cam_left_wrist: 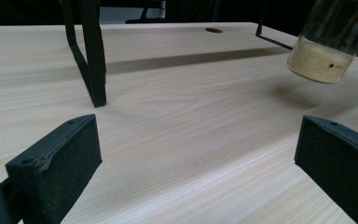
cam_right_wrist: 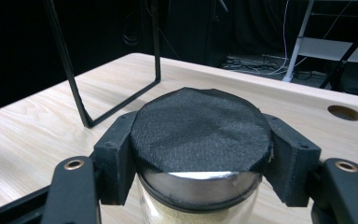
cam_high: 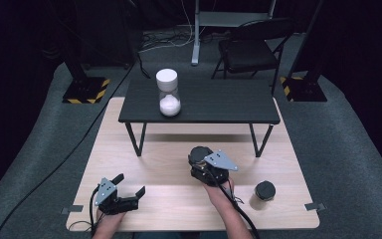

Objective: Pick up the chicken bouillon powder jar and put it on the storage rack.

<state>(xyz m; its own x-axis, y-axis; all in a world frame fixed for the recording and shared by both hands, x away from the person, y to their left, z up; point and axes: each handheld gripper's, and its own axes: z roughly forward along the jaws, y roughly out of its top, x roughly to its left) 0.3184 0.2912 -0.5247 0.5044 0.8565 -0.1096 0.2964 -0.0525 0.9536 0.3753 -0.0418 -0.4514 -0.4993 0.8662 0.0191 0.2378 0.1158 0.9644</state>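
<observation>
My right gripper (cam_high: 199, 160) is shut on a glass jar (cam_right_wrist: 200, 128) with a black lid and yellowish grains inside. It holds the jar by the lid, just above the wooden table (cam_high: 169, 149), near the middle. In the left gripper view the same jar (cam_left_wrist: 326, 42) hangs at the top right with its shadow under it. My left gripper (cam_high: 131, 183) rests low at the table's front left, its jaws wide open over bare wood (cam_left_wrist: 196, 158). A second black-lidded jar (cam_high: 265, 191) stands at the front right.
A small black table (cam_high: 199, 107) stands on the far half of the wooden table, with thin legs (cam_left_wrist: 91, 56) coming down. On it stands a jar (cam_high: 168, 93) with a white lid and white powder. A chair (cam_high: 251, 47) is beyond.
</observation>
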